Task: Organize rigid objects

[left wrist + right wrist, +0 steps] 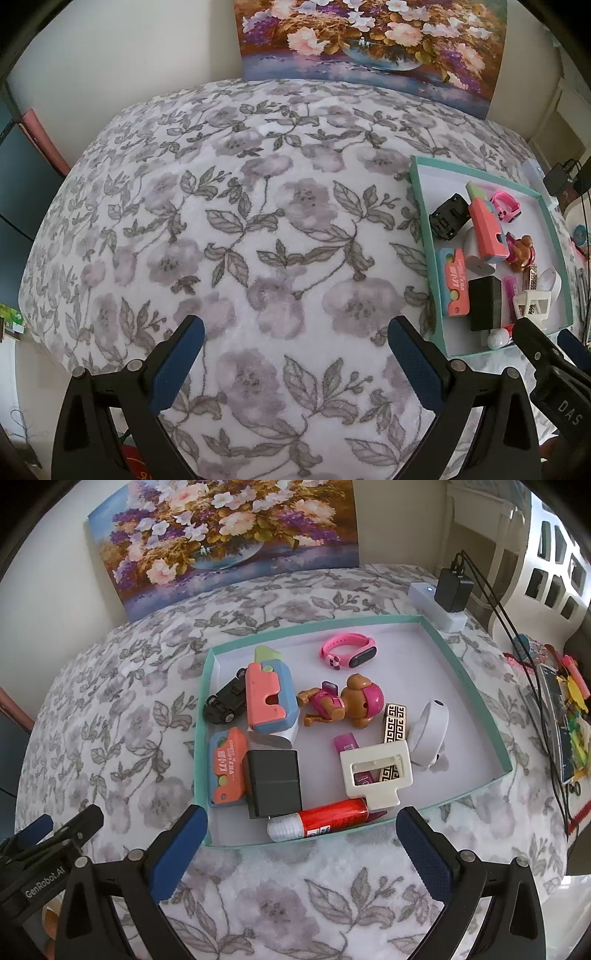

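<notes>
While both grippers, left and right, hang spread and empty: shallow teal cardboard tray, filled.
I would lift the red plastic glue stick across its barrel.

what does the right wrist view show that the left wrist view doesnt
Only the right wrist view shows the glue stick whole, the pink smartwatch clearly, and the black charger plugged into the power strip. Only the left wrist view shows the wide bare stretch of floral blanket left of the box. Both share the teal box, the flower painting and both grippers open.
</notes>
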{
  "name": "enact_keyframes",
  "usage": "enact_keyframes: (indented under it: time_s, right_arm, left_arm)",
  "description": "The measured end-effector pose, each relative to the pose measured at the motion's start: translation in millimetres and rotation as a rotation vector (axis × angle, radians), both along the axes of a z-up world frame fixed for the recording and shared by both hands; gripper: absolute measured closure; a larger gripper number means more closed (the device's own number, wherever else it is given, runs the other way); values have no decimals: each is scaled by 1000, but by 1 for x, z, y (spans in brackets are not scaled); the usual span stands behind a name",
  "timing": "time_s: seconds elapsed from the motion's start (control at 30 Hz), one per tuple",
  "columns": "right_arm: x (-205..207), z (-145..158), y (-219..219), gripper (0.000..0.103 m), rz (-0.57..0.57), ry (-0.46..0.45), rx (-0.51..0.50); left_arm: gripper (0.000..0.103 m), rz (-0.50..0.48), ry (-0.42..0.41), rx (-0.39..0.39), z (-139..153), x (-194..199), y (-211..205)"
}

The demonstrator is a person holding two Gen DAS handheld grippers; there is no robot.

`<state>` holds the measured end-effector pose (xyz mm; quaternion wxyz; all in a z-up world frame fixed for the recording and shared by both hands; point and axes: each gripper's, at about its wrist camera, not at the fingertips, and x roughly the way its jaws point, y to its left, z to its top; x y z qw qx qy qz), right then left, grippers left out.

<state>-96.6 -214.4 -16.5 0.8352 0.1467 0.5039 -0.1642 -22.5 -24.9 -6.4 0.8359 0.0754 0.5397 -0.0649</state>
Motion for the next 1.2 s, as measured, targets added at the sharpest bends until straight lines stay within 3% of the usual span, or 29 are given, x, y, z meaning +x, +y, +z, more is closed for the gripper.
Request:
enact_keyframes:
  time_s: [1.2]
  right_arm:
    - [3, 2, 1, 0, 12, 3, -16]
  left_arm:
    - [4, -4, 35, 7, -6, 5, 5]
